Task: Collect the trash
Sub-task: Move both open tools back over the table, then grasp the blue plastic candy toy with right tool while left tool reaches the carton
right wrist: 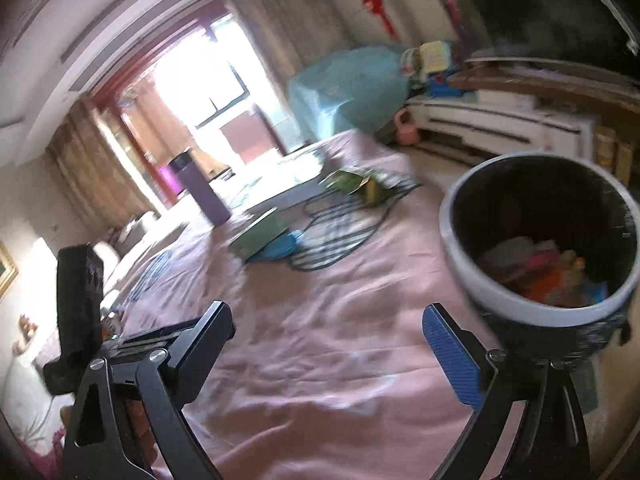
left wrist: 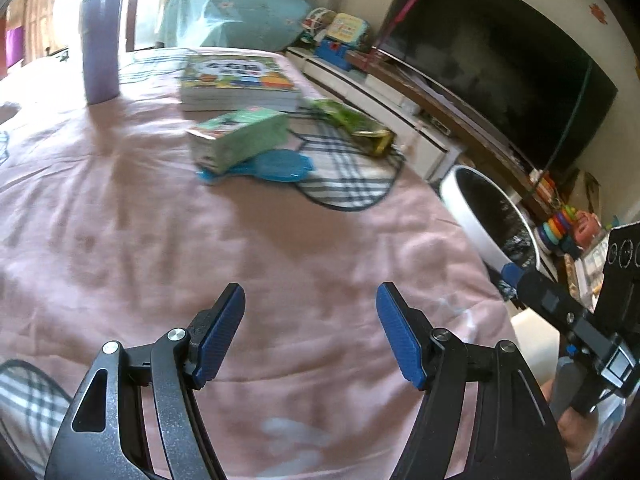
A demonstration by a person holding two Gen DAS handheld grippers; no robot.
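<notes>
The pink-covered surface (left wrist: 168, 216) is mostly bare near the cameras, and what clutter remains sits toward its far end, so the collecting looks partly done rather than finished. Beside the surface's right edge stands the white-rimmed trash bin (right wrist: 456, 236), and the right wrist view shows it already holding a jumble of pink, orange and pale scraps at the bottom. Across the surface from the bin lie a stack of books (left wrist: 240, 84), a tall purple cup (left wrist: 100, 48) and a green box (left wrist: 240, 140) resting on a blue lid-like piece (left wrist: 280, 166); I judge these to be belongings, not trash. Closer to the bin, on a plaid mat (left wrist: 348, 172), lies a crumpled green wrapper (left wrist: 352, 126), which looks like the one clear piece of trash left to collect. The left hand-held gripper (left wrist: 310, 336) hovers over bare cloth well short of the wrapper, its fingers spread apart and empty. The right hand-held gripper (right wrist: 332, 348) is just beside the bin, likewise spread wide and holding nothing.
</notes>
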